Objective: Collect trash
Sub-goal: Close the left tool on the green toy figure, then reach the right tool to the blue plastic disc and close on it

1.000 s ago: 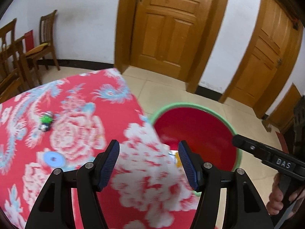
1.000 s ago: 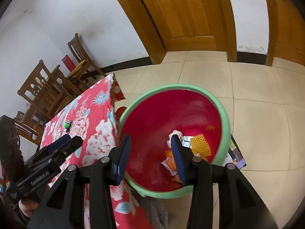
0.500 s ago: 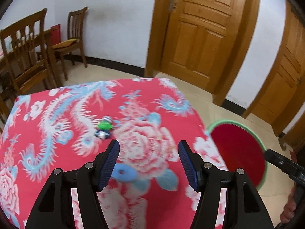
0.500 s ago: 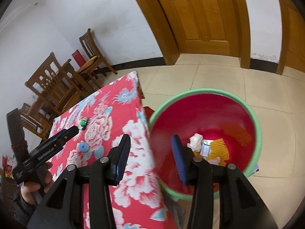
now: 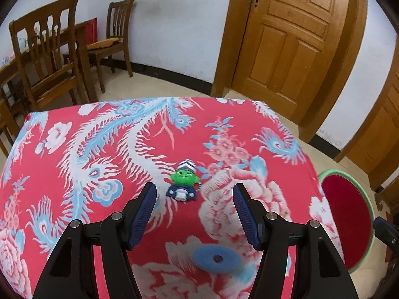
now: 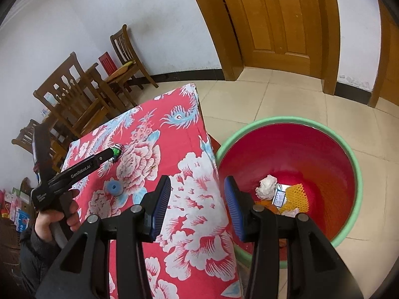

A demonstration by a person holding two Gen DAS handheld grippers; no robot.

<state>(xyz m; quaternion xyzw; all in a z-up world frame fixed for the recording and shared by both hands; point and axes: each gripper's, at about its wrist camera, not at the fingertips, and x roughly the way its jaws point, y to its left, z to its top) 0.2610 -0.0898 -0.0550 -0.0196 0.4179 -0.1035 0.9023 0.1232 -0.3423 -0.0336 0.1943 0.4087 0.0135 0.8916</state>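
Red-clothed tabletop carries a green-faced toy just ahead of the left gripper, whose released, empty fingers should straddle it squarely before clenching.

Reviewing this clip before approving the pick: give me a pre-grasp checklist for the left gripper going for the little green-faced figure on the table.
1. Left gripper open, nothing between its fingers: ok.
2. Green-faced figure in view, lying free on the red floral tablecloth: ok.
3. Figure lined up with the gap: ok, slightly left of centre.
4. Fingers down at the figure: not ok, short of it.
5. Red bin open, room left inside: ok.
6. Right gripper empty: ok.
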